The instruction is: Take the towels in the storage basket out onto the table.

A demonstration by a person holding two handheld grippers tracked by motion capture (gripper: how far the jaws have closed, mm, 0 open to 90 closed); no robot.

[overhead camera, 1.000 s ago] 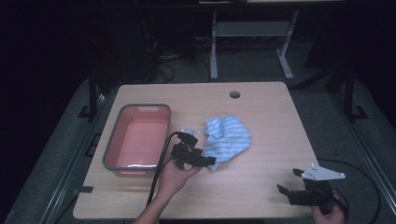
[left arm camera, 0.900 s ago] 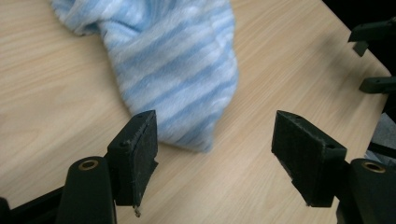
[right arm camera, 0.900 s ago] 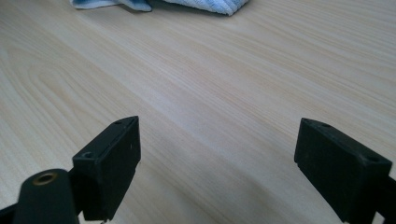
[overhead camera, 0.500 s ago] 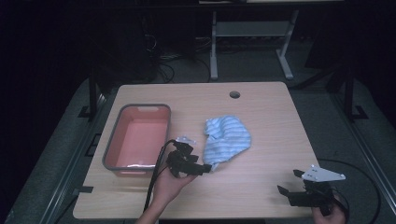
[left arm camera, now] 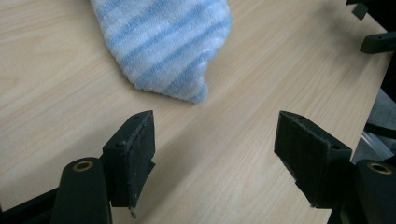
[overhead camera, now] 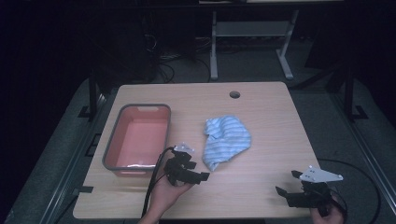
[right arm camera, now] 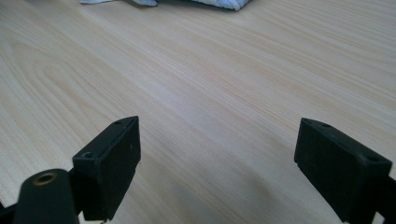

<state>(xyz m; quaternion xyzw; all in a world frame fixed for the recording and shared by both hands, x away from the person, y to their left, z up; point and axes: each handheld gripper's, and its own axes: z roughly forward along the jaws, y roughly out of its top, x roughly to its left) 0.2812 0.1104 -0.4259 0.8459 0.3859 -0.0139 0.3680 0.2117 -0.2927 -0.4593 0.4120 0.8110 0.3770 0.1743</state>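
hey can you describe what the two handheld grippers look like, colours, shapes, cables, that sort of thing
Both are black. The left gripper has a small pale plate on top and a black cable trailing toward the table's near edge. The right gripper carries a grey three-cornered plate and a looping black cable. Up close, each has two blocky jaws with flat black pads and brass-coloured pivot rings. No sleeves are visible.

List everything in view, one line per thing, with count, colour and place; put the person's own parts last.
cloth: one, blue and white striped, crumpled at the table's middle, right of the tub
tub: one, grey-rimmed with pink inside, left part of the table
table: one, light wood, with a round hole near its far edge
left gripper: one, black, jaws open, near the cloth's near corner
right gripper: one, black with a grey plate, jaws open, near right corner
hands: two, at the near edge
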